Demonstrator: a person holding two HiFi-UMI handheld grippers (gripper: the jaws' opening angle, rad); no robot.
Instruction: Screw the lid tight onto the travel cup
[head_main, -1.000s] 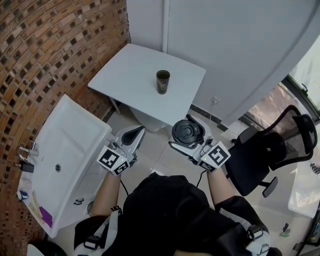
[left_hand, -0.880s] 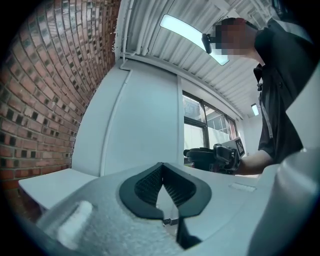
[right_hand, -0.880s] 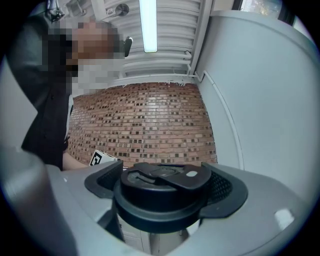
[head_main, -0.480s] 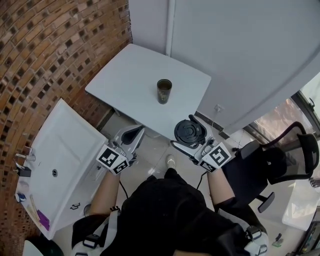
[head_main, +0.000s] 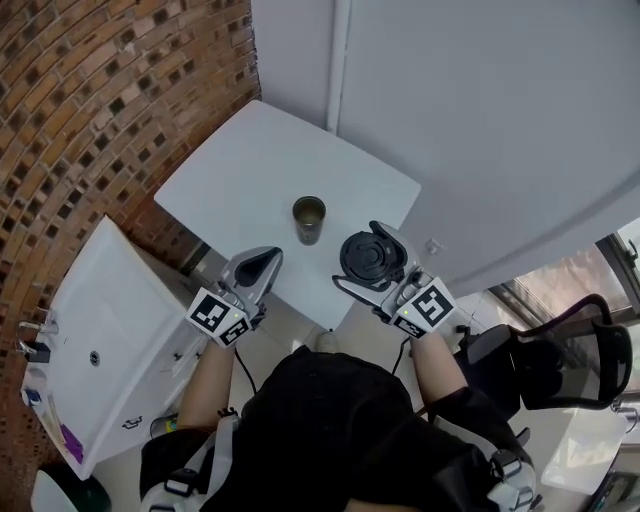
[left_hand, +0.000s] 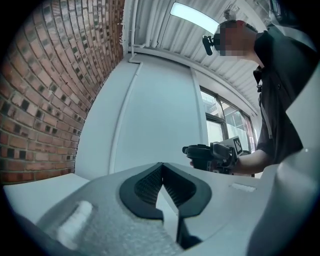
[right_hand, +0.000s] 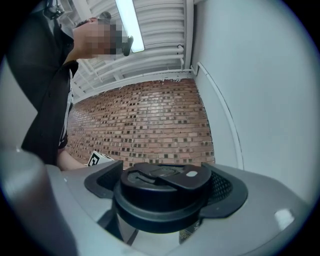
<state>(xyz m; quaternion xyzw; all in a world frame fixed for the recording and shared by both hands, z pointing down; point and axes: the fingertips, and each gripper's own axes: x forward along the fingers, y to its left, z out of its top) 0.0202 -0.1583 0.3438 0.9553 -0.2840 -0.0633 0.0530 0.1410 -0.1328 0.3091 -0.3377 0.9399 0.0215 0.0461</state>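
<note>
**Right fingers** (right_hand: 227, 190): we record them pinching the black lid (right_hand: 162, 187) by its rim, one pad at nine o'clock and one at three o'clock. The lid's top faces up. We judge this grip keeps the threaded underside free and level so it can drop onto the cup.

**Left fingers** (left_hand: 145, 187): we record them pressed together with nothing between them. They probably stay empty so they can clamp the cup body against the twist.

**Right gripper** (head_main: 372, 262): it sits over the near edge of the surface. The lid is carried in the air and is not on the cup.

**Left gripper** (head_main: 256, 268): it sits at the same near edge, at about nine o'clock of the lid.

**Travel cup** (head_main: 308, 219): it stands upright and open-mouthed on the white surface (head_main: 230, 170). It is near the lid, at about ten o'clock from it, and neither gripper touches it.

**Surroundings**: a brick wall (head_main: 90, 90), a white basin (head_main: 100, 320) at eight o'clock and a black chair (head_main: 575, 365) at four o'clock.

**Views compared**:
- Only the head view shows the cup and how near the lid is to it.
- Only the right gripper view shows the pads seated on the rim and the lid's flip tab.
- The left gripper view confirms the closed, empty fingers and catches the lid sideways at three o'clock.
</note>
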